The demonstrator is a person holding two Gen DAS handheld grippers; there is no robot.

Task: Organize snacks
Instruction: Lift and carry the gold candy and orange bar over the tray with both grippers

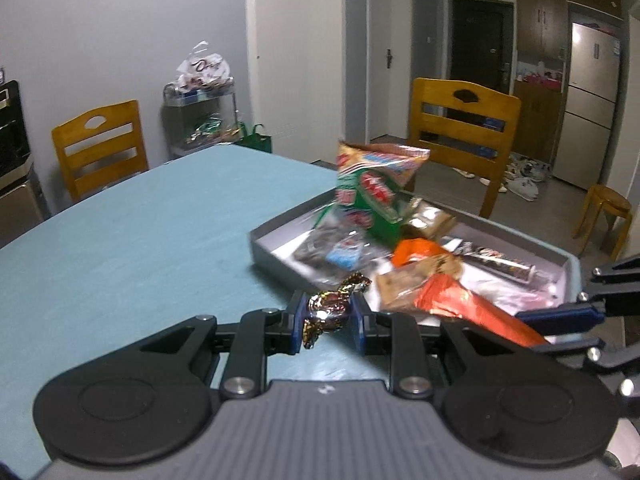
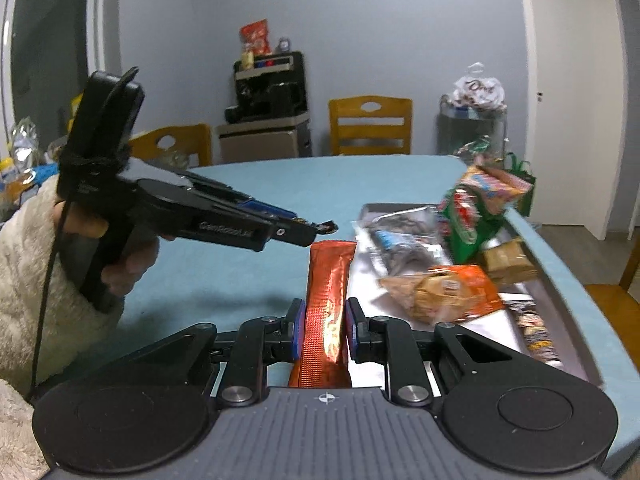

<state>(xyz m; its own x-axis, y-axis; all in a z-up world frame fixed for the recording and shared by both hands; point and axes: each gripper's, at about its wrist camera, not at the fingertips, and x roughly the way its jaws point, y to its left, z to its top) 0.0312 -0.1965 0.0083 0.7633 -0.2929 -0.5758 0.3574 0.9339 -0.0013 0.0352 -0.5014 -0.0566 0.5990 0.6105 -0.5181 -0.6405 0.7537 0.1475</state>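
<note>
My left gripper (image 1: 327, 316) is shut on a foil-wrapped candy (image 1: 328, 309) and holds it above the teal table, just short of the grey tray (image 1: 272, 257). My right gripper (image 2: 323, 322) is shut on a long orange-red snack packet (image 2: 328, 304), near the tray's near-left edge. The packet also shows in the left wrist view (image 1: 472, 308), with the right gripper's blue pad (image 1: 560, 314) beside it. The tray (image 2: 560, 300) holds several snacks: a green and red bag (image 1: 372, 196), an orange pack (image 2: 444, 286), a dark clear bag (image 2: 404, 240).
The teal table (image 1: 140, 240) stretches left of the tray. Wooden chairs (image 1: 464, 132) stand around it. The left gripper and the hand holding it (image 2: 180, 216) hang over the table at left. A metal cart with bags (image 1: 204, 120) stands by the wall.
</note>
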